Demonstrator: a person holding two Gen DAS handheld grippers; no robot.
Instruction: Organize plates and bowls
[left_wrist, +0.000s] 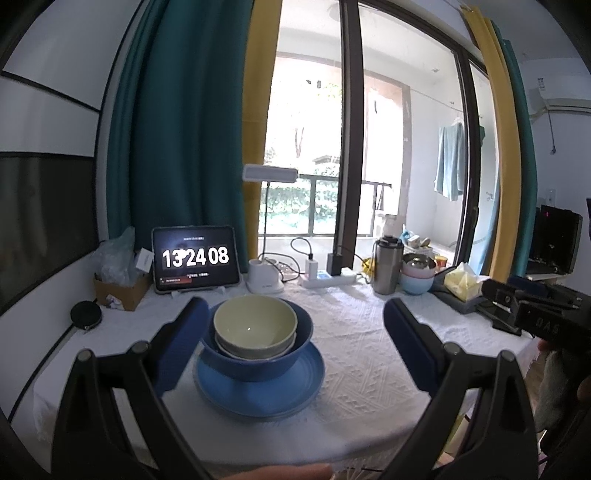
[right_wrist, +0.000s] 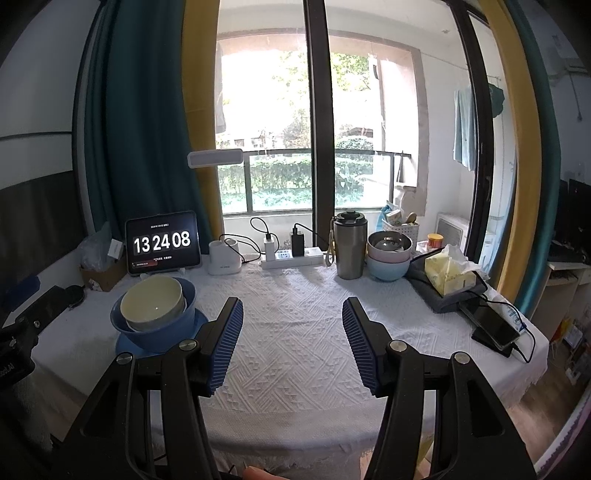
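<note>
While you've got both tools parked over the desk (right_wrist: 295, 314), it's worth looking at where the stack actually sits, because that decides your next grab. The blue plate (left_wrist: 258, 387) is down on the white cloth, the big blue bowl (left_wrist: 255, 354) sits on it, and the pale green bowl (left_wrist: 255, 325) is nested in that on top of another light bowl, tipped a bit off level.

Your left tool (left_wrist: 295, 343) is spread wide with nothing in it, and the stack sits right at its left finger (left_wrist: 184, 343), ahead of it and a bit left of its centre line. I can't tell if that pad is touching the blue bowl's rim or just beside it. Your right tool (right_wrist: 291, 339) is also open and empty, pointing at bare cloth, and from it the stack is well off to the left, past its left finger. So the left hand is clearly the nearer one.

Bowls are round, so there's no long axis to line up with; my guess is you just nudge the left tool over until a rim sits between the pads.

Also, a pink bowl (right_wrist: 388, 247) sits on a light blue bowl (right_wrist: 386, 269) at the back of the desk, right of the stack beside the steel tumbler (right_wrist: 349, 245), probably still to sort.
</note>
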